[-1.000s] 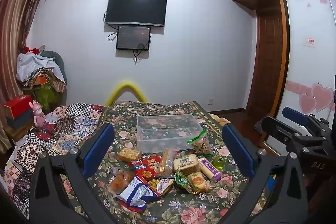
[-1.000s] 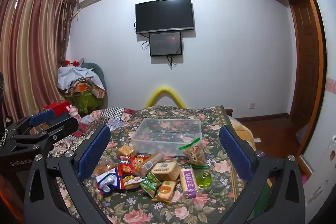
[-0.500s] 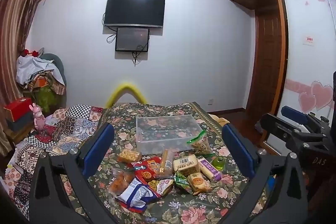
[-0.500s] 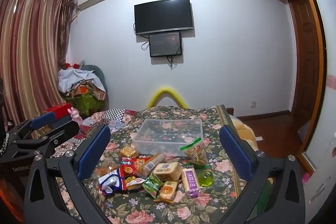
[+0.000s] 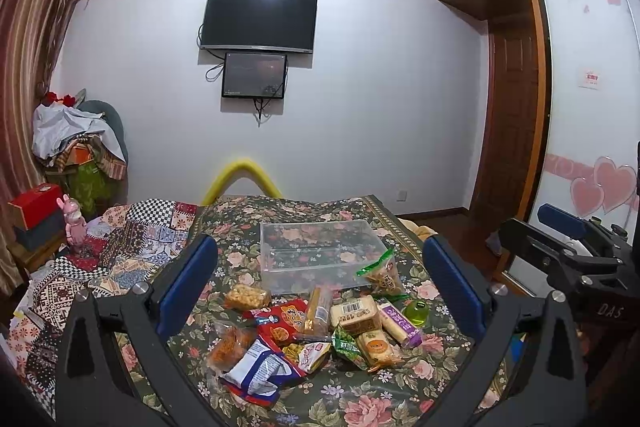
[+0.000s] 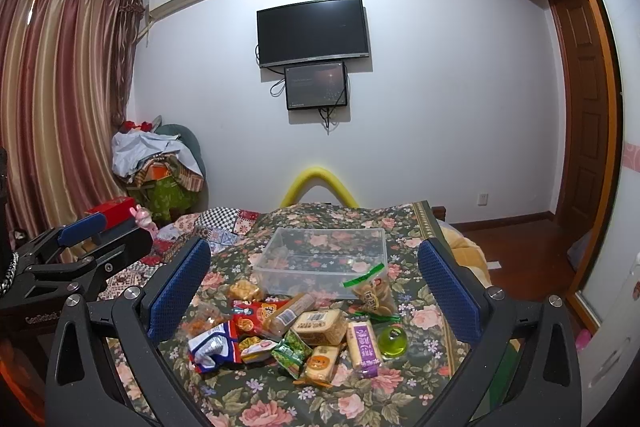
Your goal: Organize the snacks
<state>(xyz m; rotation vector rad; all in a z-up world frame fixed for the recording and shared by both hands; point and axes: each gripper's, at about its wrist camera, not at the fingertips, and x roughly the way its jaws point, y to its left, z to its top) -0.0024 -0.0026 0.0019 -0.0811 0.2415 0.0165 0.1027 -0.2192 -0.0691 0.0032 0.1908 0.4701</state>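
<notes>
A pile of wrapped snacks (image 5: 316, 327) lies on a floral cloth, also in the right wrist view (image 6: 296, 335). It includes a purple bar (image 6: 363, 343), a green jelly cup (image 6: 393, 339), a blue-white bag (image 5: 256, 371) and a green-sealed cookie bag (image 5: 382, 275). An empty clear plastic box (image 5: 320, 255) stands just behind them and shows in the right wrist view (image 6: 326, 261). My left gripper (image 5: 320, 283) is open and empty, above and in front of the pile. My right gripper (image 6: 316, 283) is open and empty, alongside it.
A patchwork quilt (image 5: 132, 243) lies left of the floral cloth (image 5: 360, 399). A pink toy (image 5: 74, 219) and a red box (image 5: 34, 201) stand at the far left. A yellow foam arch (image 5: 242, 175) rises behind the box. A wardrobe (image 5: 580, 147) is at right.
Both grippers have stayed open and nearly still. The views have shifted only slightly, with the snacks and box a touch lower in the right wrist view.
</notes>
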